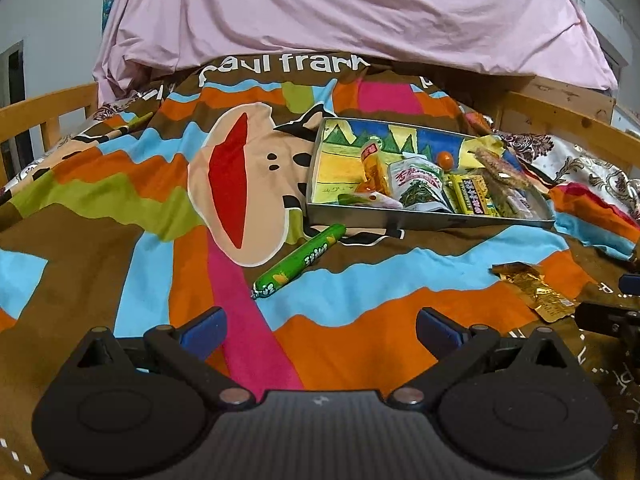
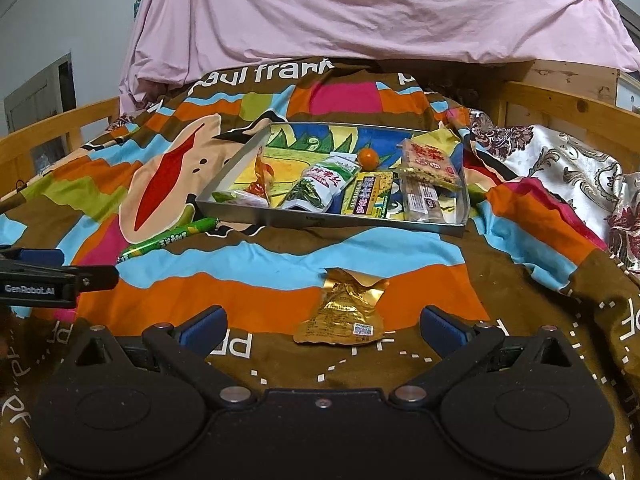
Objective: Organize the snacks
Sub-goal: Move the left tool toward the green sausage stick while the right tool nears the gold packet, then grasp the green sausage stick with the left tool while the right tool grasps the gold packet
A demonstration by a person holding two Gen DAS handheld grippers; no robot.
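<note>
Hovering with right gripper (image 2: pixel 320 326) spread wide around gold foil packet (image 2: pixel 344 312) lying on bedspread (image 2: pixel 260 280) short of tray (image 2: pixel 328 220); likely light, crinkly, slippery, best pinching flat middle.

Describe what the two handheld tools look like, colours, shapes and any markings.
Both are black plastic. The left tool and the right tool each have two round housings, angled black link arms with silver pivot pins, and blue pads on the fingers. The right view shows white "GenRobot.AI" lettering on the left tool's side. No cables or sleeves visible.
</note>
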